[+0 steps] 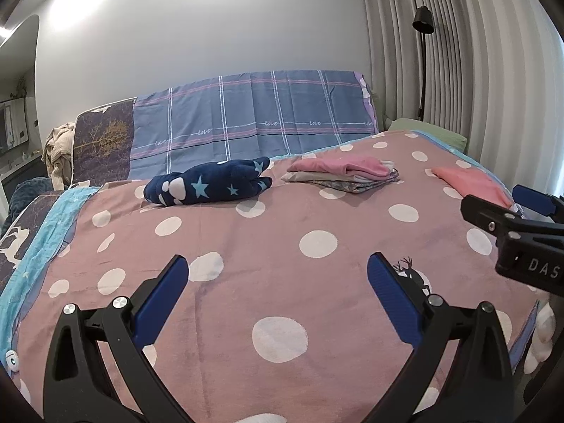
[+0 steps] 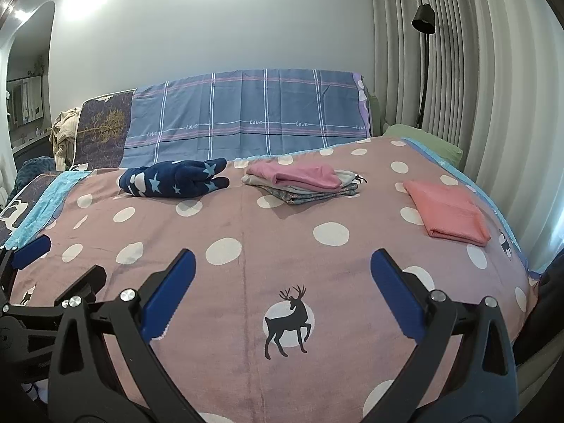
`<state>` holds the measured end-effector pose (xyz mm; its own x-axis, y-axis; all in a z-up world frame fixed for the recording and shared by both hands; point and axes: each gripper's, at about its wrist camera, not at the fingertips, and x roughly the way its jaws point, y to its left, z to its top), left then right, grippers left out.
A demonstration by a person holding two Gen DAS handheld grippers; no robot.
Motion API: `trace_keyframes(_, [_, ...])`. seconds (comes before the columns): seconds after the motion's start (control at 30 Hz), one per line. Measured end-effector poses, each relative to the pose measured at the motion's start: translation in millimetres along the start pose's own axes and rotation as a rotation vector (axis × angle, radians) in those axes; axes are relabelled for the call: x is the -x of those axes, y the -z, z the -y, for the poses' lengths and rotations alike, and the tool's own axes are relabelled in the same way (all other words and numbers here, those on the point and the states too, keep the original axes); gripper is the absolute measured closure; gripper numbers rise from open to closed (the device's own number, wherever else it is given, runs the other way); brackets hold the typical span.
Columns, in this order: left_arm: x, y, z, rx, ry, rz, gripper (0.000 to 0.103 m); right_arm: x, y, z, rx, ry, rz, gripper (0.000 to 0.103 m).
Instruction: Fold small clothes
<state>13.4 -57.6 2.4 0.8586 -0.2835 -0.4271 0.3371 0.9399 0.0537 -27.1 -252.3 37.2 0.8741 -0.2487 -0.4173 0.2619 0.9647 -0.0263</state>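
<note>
We count three lots of clothing on the bed [image 2: 246, 253], which is spread with a pink polka-dot blanket. A navy star-print garment [image 2: 174, 178] lies rolled near the far edge toward the left. A folded stack [image 2: 303, 185] with a pink piece on top sits near the far edge at the middle. One folded coral garment [image 2: 447, 211] lies alone by the right edge.

We hold two grippers, both over the near edge and touching no clothing. The left gripper [image 1: 276, 275] has its blue pads spread wide apart, and so does the right gripper [image 2: 282, 271].

Only the right wrist view shows the coral garment whole, along with the deer print [image 2: 289, 320] between the pads. In the left wrist view the other gripper's black frame covers the coral garment's near end. Both views show one floor lamp [image 2: 423, 35] by the curtain [image 2: 476, 88].
</note>
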Motion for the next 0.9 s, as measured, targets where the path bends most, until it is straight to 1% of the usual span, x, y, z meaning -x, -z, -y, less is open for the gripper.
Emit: trace_keyframes(0.9, [-7.1,1.6,1.4,-0.013,-0.007,-0.026,0.001,-3.4,6.4,0.8,-0.010,0.000,-0.020,0.002])
